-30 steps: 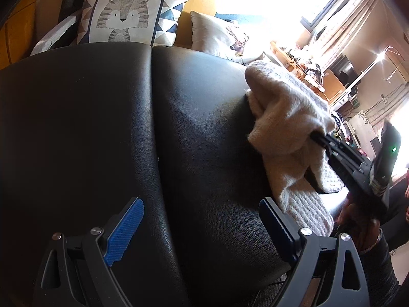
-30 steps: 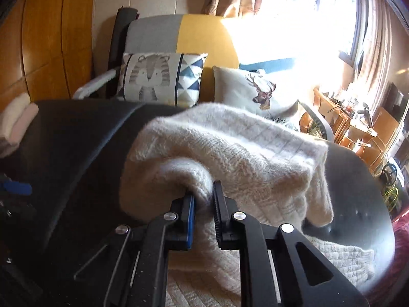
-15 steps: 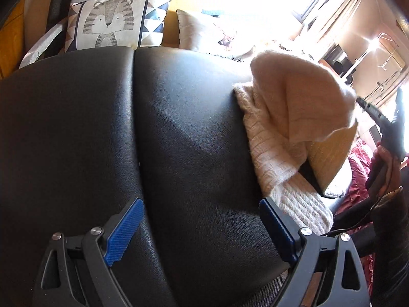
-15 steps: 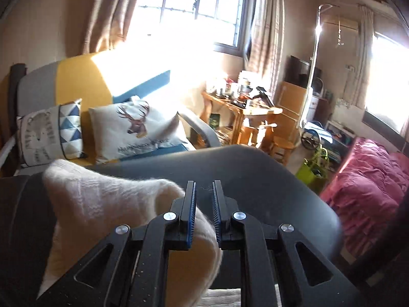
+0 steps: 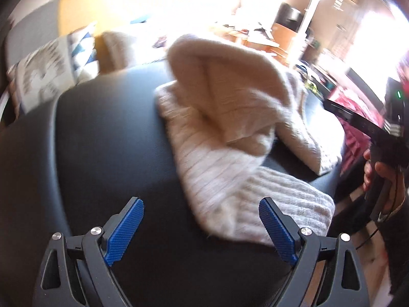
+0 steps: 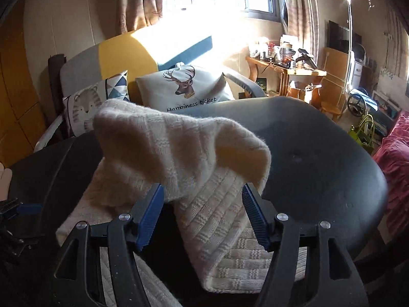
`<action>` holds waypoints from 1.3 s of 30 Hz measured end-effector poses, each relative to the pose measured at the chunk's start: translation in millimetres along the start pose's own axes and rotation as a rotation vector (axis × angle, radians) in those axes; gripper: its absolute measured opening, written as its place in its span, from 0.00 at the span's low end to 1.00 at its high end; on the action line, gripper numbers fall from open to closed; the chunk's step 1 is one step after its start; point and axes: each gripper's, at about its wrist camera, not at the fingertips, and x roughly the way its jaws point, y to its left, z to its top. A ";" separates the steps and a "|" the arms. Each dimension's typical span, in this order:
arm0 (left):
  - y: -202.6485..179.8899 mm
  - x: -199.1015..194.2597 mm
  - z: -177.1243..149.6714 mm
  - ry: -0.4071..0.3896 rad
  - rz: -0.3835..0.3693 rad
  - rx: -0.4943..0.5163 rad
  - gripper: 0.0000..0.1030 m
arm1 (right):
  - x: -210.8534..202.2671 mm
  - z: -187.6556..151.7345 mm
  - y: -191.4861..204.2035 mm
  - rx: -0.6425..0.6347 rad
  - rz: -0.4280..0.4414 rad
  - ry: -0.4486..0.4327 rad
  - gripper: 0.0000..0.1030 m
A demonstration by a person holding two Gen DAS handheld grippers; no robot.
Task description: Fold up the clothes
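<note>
Released since half a second ago: right tongs now spread wide, no longer pressed together, empty, with the cream knitted sweater between and just beyond the blue pads. Sweater lies in a heap on the black leather tabletop, upper fold draped over the ribbed lower layer, one corner drooping by the right pad. Left tongs also spread, holding nothing, hovering over the dark surface with the sweater's ribbed hem near its right pad; view is motion-blurred. Right tongs' black body shows at the right edge, gripped by a hand. Behind the tabletop: tiger-print cushion, deer-print cushion on a grey-yellow-blue sofa. Cluttered wooden side table by the window, red bedding far right.
</note>
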 end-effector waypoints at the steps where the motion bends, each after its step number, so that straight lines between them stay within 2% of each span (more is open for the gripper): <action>1: -10.6 5.3 2.2 -0.005 0.007 0.054 0.91 | 1.7 -2.0 2.1 0.001 0.007 0.003 0.65; 5: -40.6 34.7 8.5 0.014 0.063 0.196 0.91 | 3.9 -9.5 0.7 0.050 0.039 0.010 0.65; 8: -45.2 60.9 15.4 0.058 0.114 0.222 0.89 | 1.9 -14.6 -2.4 0.053 0.030 0.012 0.65; 11: -42.2 82.1 23.6 0.092 0.179 0.225 0.77 | -0.5 -19.6 -3.2 0.023 0.004 0.015 0.65; 13: -39.1 84.8 28.7 0.081 0.177 0.220 0.76 | -1.6 -23.1 -0.7 -0.018 -0.031 0.012 0.65; 16: -36.4 87.9 33.3 0.071 0.176 0.236 0.76 | -1.1 -28.6 12.7 -0.173 -0.106 -0.008 0.65; 20: -22.7 89.7 31.7 0.042 0.130 0.195 0.82 | 11.2 -46.7 44.6 -0.516 -0.228 -0.033 0.66; 23: -19.6 91.4 35.7 0.063 0.137 0.167 0.85 | 25.4 -61.5 62.1 -0.734 -0.299 -0.064 0.71; 25: -20.7 92.9 38.7 0.075 0.148 0.171 0.86 | 33.1 -62.1 66.6 -0.786 -0.308 -0.085 0.71; 26: -19.7 93.9 39.6 0.076 0.153 0.166 0.90 | 36.9 -60.5 68.3 -0.802 -0.315 -0.098 0.71; 29: -1.4 98.0 41.2 0.082 0.106 0.055 1.00 | 52.1 -55.6 75.4 -0.876 -0.353 -0.140 0.71; 33: -2.7 96.8 41.0 0.053 0.112 0.087 1.00 | 77.7 -57.0 89.5 -1.026 -0.372 -0.163 0.71; 35: -1.4 97.1 42.8 0.050 0.103 0.088 1.00 | 88.9 -57.2 93.7 -1.072 -0.369 -0.148 0.71; 36: -1.3 97.1 43.8 0.048 0.100 0.090 1.00 | 92.1 -54.4 94.0 -1.069 -0.358 -0.133 0.67; 37: -1.4 97.1 44.8 0.046 0.099 0.094 1.00 | 92.8 -47.9 92.7 -1.035 -0.332 -0.104 0.58; 38: -1.4 97.1 45.8 0.045 0.097 0.097 1.00 | 93.0 -40.2 91.0 -0.992 -0.303 -0.072 0.35; 39: -1.4 96.6 46.9 0.042 0.093 0.098 0.99 | 89.4 -30.4 87.7 -0.930 -0.275 -0.056 0.19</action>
